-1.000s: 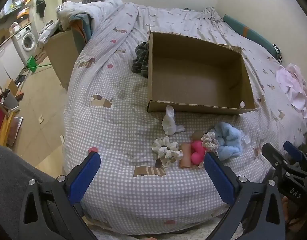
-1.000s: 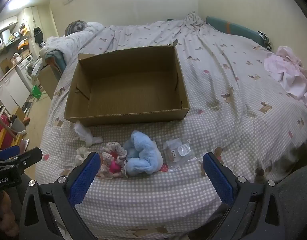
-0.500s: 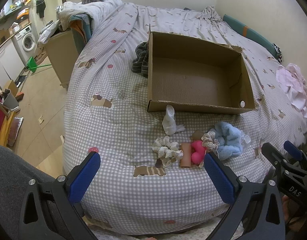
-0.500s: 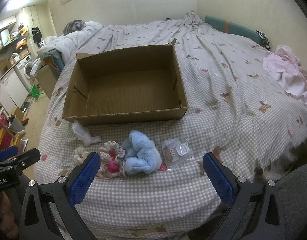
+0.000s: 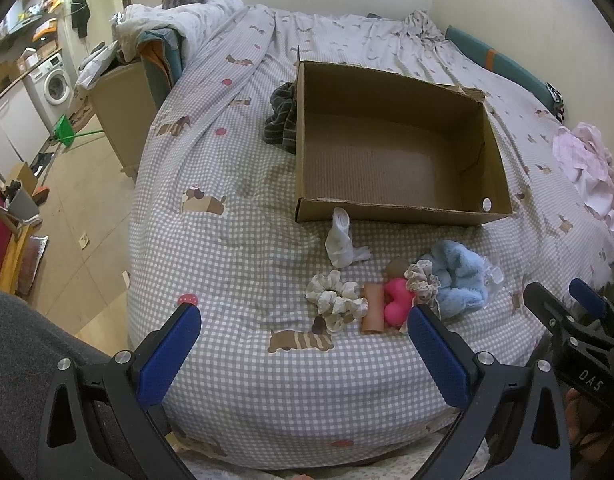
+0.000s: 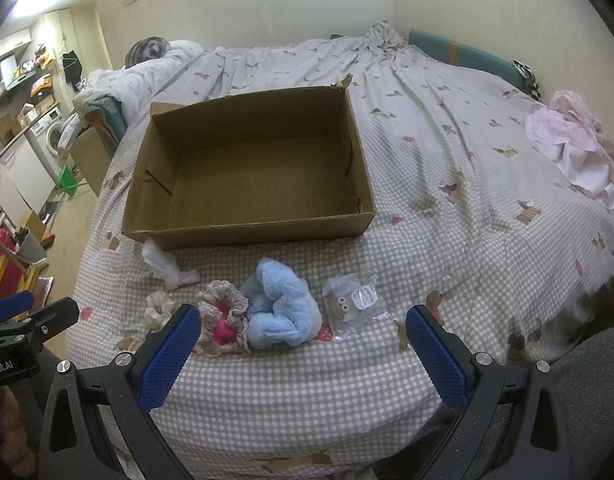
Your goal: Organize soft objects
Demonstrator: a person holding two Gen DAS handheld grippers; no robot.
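Note:
An empty cardboard box [image 5: 399, 208] [image 6: 247, 232] sits open on the checked bedspread. In front of it lie a white sock [image 5: 339, 238] [image 6: 163, 266], a cream scrunchie [image 5: 335, 300] [image 6: 157, 312], a tan roll [image 5: 373, 314], a pink toy [image 5: 397, 300] [image 6: 223, 330], a lace-edged scrunchie [image 5: 421, 280] [image 6: 223, 304], a blue fluffy toy [image 5: 459, 280] [image 6: 283, 308] and a clear packet [image 6: 353, 304]. My left gripper [image 5: 303, 356] is open and empty, near the bed's front edge. My right gripper [image 6: 303, 356] is open and empty, just before the blue toy.
A dark striped cloth [image 5: 283, 120] lies against the box's left side. Pink clothing [image 5: 587, 168] [image 6: 575, 148] is heaped at the bed's right. A bedside cabinet [image 5: 123, 112], piled bedding and a tiled floor with a washing machine [image 5: 55, 80] are to the left.
Both views have shifted slightly; the right gripper has edged a little closer to the soft things. Nothing on the bed has moved.

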